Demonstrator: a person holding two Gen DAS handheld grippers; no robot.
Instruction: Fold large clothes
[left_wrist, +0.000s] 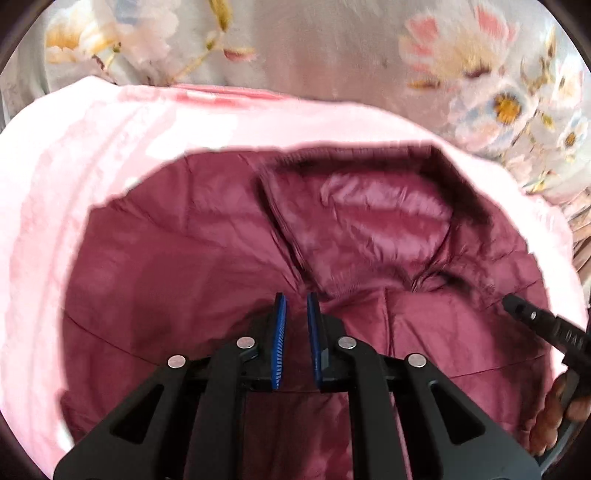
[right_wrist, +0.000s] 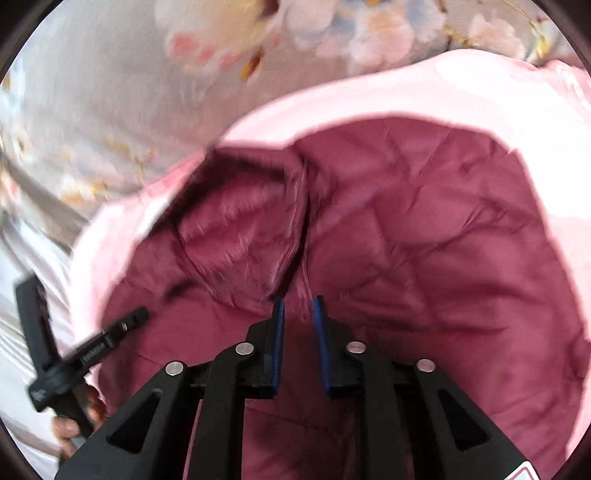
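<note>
Maroon quilted jacket (left_wrist: 229, 266) lies lining-up on the floral bedsheet (left_wrist: 332, 55), pink shell rimming it, so your left tool (left_wrist: 296, 317) and right tool (right_wrist: 298, 321) hang over its middle, jaws narrow, pinching nothing, seemingly between folds.

My jaws carry ribbed blue rubber pads (left_wrist: 281, 332) on matt black plastic arms with bare metal pins. The maroon jacket (left_wrist: 192, 266) is quilted, slightly glossy cloth; its pink lining (left_wrist: 74, 177) matt; the floral sheet (left_wrist: 332, 66) smooth.
</note>
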